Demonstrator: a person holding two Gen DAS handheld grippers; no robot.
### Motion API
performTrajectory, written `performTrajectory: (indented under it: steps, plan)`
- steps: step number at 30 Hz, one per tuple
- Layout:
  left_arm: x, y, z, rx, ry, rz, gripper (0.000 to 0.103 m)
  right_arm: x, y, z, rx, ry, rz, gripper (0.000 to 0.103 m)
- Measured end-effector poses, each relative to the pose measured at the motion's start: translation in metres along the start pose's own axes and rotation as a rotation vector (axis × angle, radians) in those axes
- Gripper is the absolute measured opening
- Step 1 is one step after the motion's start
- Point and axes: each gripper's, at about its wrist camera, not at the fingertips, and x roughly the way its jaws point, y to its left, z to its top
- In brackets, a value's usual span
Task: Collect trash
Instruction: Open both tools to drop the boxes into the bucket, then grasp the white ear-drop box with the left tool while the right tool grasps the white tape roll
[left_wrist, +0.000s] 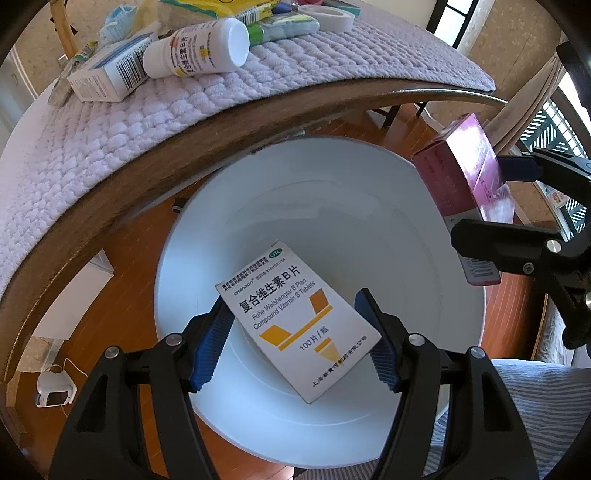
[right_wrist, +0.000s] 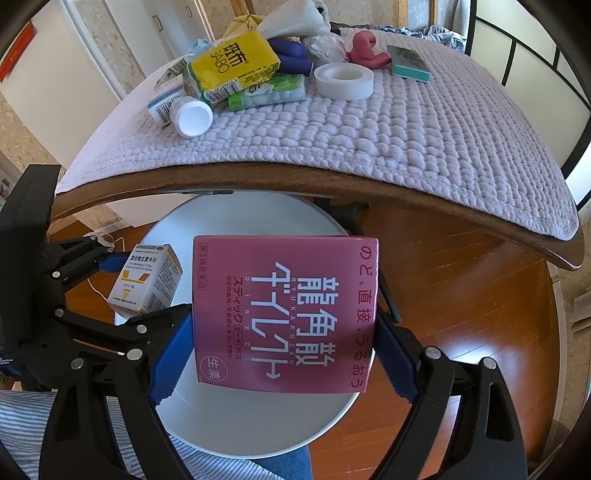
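My left gripper (left_wrist: 295, 332) is shut on a white and yellow vitamin B box (left_wrist: 295, 317) and holds it over the open white bin (left_wrist: 424, 206) below the table edge. My right gripper (right_wrist: 284, 350) is shut on a pink medicine box (right_wrist: 284, 314), also over the bin (right_wrist: 258, 424). In the left wrist view the pink box (left_wrist: 461, 173) and the right gripper (left_wrist: 517, 199) show at the right above the bin rim. In the right wrist view the vitamin box (right_wrist: 147, 277) and the left gripper (right_wrist: 99, 284) show at the left.
The round wooden table (left_wrist: 110, 206) carries a lilac knitted mat (right_wrist: 369, 129) with a white pill bottle (left_wrist: 199, 48), a blue and white carton (left_wrist: 110, 74), a yellow packet (right_wrist: 232, 62), a tape roll (right_wrist: 343, 81), a sponge (right_wrist: 408, 62) and a pink object (right_wrist: 365, 50). A white device (left_wrist: 53, 389) lies on the wood floor.
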Motion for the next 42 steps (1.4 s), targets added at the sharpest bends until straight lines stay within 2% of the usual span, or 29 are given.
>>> performTrajectory:
  steps: [17, 18, 20, 22, 24, 33, 37, 39, 42]
  plan:
    - [0.035, 0.005, -0.01, -0.006, 0.023, 0.003, 0.069, 0.016, 0.0, 0.002, 0.031, 0.025, 0.04, 0.087]
    - [0.036, 0.005, -0.01, -0.006, 0.021, 0.0, 0.071, 0.016, -0.001, 0.002, 0.031, 0.026, 0.042, 0.088]
    - [0.039, 0.006, -0.01, -0.008, 0.021, 0.001, 0.085, 0.016, -0.001, 0.002, 0.028, 0.029, 0.039, 0.088]
    - [0.04, 0.007, -0.01, -0.008, 0.009, 0.001, 0.09, 0.018, 0.001, 0.002, 0.026, 0.028, 0.036, 0.09]
    - [0.041, 0.007, -0.01, -0.005, 0.003, 0.003, 0.091, 0.021, 0.005, 0.004, 0.024, 0.021, 0.034, 0.093]
    - [0.045, 0.01, -0.009, 0.016, 0.002, 0.03, 0.092, 0.018, 0.006, 0.014, 0.027, 0.005, 0.037, 0.094]
    - [0.037, 0.002, -0.009, 0.014, -0.002, 0.029, 0.092, 0.012, 0.001, 0.018, 0.032, -0.008, 0.034, 0.094]
    - [0.018, 0.013, -0.018, 0.011, -0.012, 0.026, 0.092, 0.001, -0.002, 0.019, 0.03, -0.029, 0.024, 0.094]
    - [-0.005, 0.016, -0.015, 0.004, -0.053, 0.004, 0.092, -0.019, -0.007, 0.025, 0.022, -0.086, -0.006, 0.094]
